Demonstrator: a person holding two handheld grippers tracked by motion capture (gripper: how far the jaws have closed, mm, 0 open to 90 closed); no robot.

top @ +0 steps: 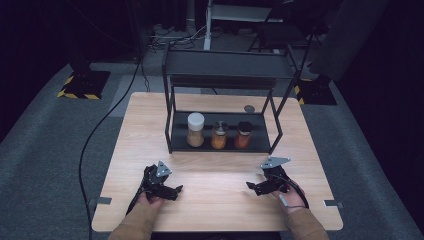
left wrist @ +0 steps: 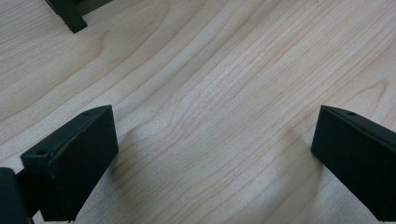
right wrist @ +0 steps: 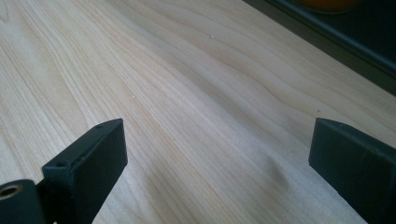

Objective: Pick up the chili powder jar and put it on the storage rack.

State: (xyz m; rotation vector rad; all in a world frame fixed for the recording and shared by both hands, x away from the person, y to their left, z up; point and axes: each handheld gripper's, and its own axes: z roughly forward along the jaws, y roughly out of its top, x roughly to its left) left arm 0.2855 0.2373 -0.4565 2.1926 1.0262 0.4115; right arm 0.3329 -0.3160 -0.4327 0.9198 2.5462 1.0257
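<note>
Both grippers rest low over the near part of the wooden table (top: 215,200). My left gripper (top: 177,190) lies at the near left, its jaws wide apart and pointing right, with bare wood between them (left wrist: 215,154). My right gripper (top: 250,187) sits at the near right, pointing left, jaws spread and nothing between them (right wrist: 217,158). On the lower shelf of a black two-tier rack (top: 175,145) stand three jars in a row: a white-lidded jar (top: 195,129), an orange-filled jar (top: 219,135) and a dark-lidded jar (top: 243,135).
A rack foot (left wrist: 70,16) shows at the top left of the left gripper view, and the rack's base edge (right wrist: 336,37) crosses the top right of the right gripper view. A small round disc (top: 249,108) lies behind the rack. Cables trail off the table's left side.
</note>
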